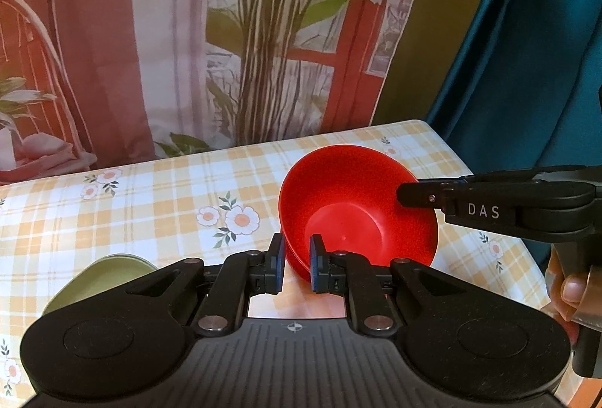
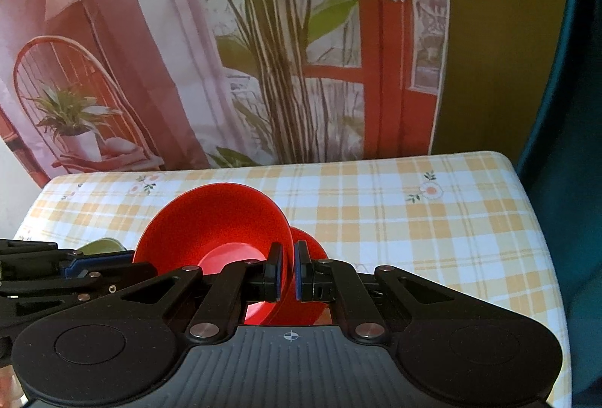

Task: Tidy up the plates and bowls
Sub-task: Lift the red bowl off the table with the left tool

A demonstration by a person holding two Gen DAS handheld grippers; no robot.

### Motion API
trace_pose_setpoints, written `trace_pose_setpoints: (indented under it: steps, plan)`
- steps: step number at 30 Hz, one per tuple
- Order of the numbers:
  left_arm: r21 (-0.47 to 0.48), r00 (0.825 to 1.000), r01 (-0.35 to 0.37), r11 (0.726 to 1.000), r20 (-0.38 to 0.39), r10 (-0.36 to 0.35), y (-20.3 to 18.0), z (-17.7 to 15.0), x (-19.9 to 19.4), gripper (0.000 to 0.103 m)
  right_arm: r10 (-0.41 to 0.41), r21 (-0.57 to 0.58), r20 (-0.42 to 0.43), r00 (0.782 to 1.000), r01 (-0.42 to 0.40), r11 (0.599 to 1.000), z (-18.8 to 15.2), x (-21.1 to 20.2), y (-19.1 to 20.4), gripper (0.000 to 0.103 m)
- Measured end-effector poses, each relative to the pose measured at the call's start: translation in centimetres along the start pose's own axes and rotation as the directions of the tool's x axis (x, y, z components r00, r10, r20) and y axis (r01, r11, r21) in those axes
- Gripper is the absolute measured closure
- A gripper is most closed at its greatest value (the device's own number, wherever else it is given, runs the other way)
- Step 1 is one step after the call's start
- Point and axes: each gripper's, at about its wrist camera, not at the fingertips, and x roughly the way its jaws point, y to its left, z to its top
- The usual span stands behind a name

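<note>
A red bowl (image 1: pixel 357 205) is held tilted above the checked tablecloth (image 1: pixel 150 205). My left gripper (image 1: pixel 296 263) is shut on its near left rim. My right gripper (image 2: pixel 288 272) is shut on the bowl's right rim (image 2: pixel 225 220), and it shows from the side in the left wrist view (image 1: pixel 404 195). A pale green dish (image 1: pixel 101 276) lies on the cloth to the left, partly hidden behind my left gripper. It also shows as a sliver in the right wrist view (image 2: pixel 103 245).
The table's right edge (image 2: pixel 541 231) drops off beside a teal curtain (image 1: pixel 508 50). A printed backdrop (image 1: pixel 225 32) with plants and a chair stands right behind the table's far edge.
</note>
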Motion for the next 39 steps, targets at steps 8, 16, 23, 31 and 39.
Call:
trace_pose_setpoints:
  steps: [8, 16, 23, 31, 39]
  plan:
    - [0.002, 1.000, 0.001, 1.000, -0.022, -0.001, 0.1, -0.2, 1.6, 0.089, -0.010, 0.006, -0.020, 1.000, 0.010, 1.000, -0.2, 1.3, -0.5, 0.097]
    - [0.019, 0.999, 0.006, 1.000, -0.046, -0.005, -0.3, -0.5, 3.2, 0.088, -0.034, 0.001, -0.046, 0.998, 0.034, 0.999, -0.7, 2.8, -1.2, 0.097]
    - [0.036, 0.998, -0.002, 0.999, -0.058, 0.004, -0.5, -0.6, 4.3, 0.088, -0.044, -0.002, -0.058, 0.997, 0.044, 0.999, -1.2, 3.7, -1.7, 0.097]
    - [0.046, 0.997, -0.020, 0.999, -0.067, 0.023, -0.6, -0.7, 4.7, 0.088, -0.053, -0.029, -0.062, 0.997, 0.051, 0.998, -1.4, 4.1, -1.5, 0.097]
    - [0.049, 0.997, -0.019, 0.999, -0.073, 0.022, -0.7, -0.6, 5.0, 0.088, -0.058, -0.028, -0.070, 0.996, 0.056, 0.998, -1.4, 4.6, -1.7, 0.097]
